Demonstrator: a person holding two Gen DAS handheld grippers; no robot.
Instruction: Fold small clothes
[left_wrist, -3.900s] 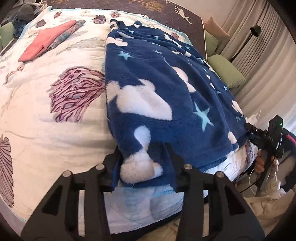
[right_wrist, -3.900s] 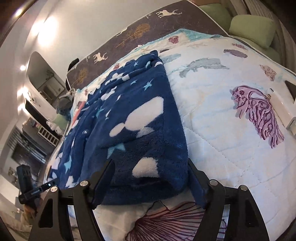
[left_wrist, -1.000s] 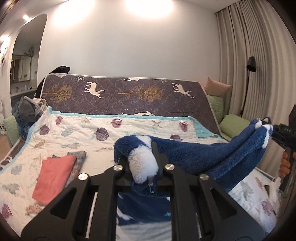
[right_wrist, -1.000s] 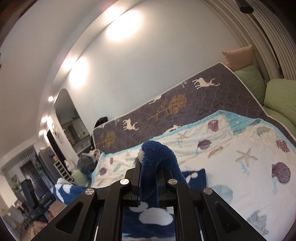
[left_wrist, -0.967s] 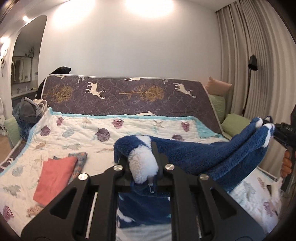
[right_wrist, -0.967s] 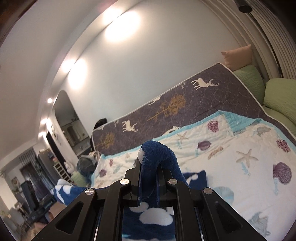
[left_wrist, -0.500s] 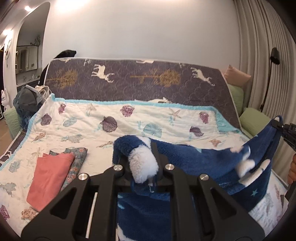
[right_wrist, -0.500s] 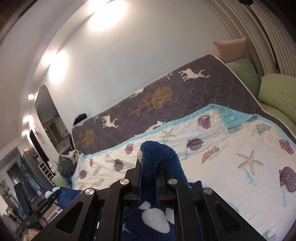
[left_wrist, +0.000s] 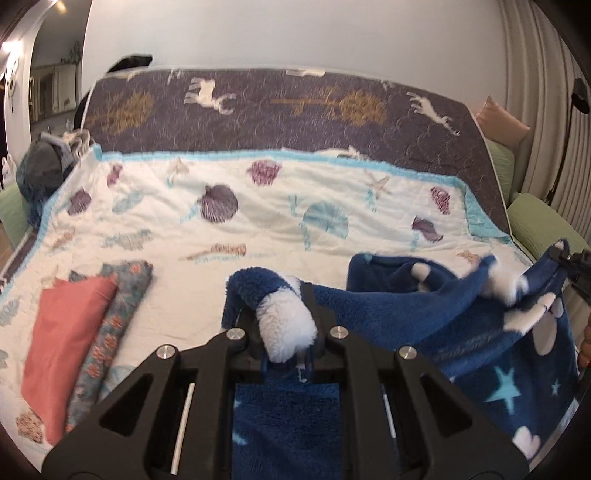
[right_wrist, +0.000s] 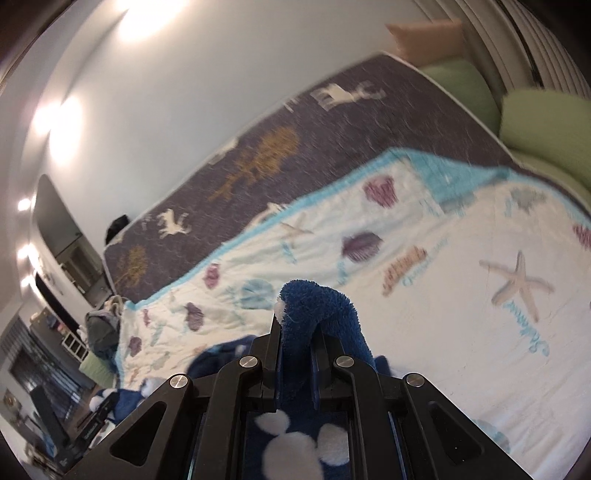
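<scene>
A fluffy navy garment (left_wrist: 436, 317) with white clouds and pale stars hangs stretched between both grippers above the bed. My left gripper (left_wrist: 284, 332) is shut on one corner, a blue and white tuft bulging out between its fingers. In the right wrist view my right gripper (right_wrist: 295, 343) is shut on another corner of the navy garment (right_wrist: 314, 306), which curls over the fingertips. That right gripper shows at the far right edge of the left wrist view, gripping the cloth (left_wrist: 561, 254). The cloth's lower part sags down to the quilt.
The bed carries a white quilt (left_wrist: 258, 221) printed with shells and starfish, with a dark deer-pattern cover (left_wrist: 277, 107) behind it. A folded coral and floral pile (left_wrist: 74, 339) lies at the left. Green cushions (right_wrist: 546, 125) and curtains stand on the right, clutter on the left.
Both grippers have sunk toward the bed and tipped downward, carrying the navy garment with them. It was lifted off the quilt, where it lay flat earlier. The grips are unchanged.
</scene>
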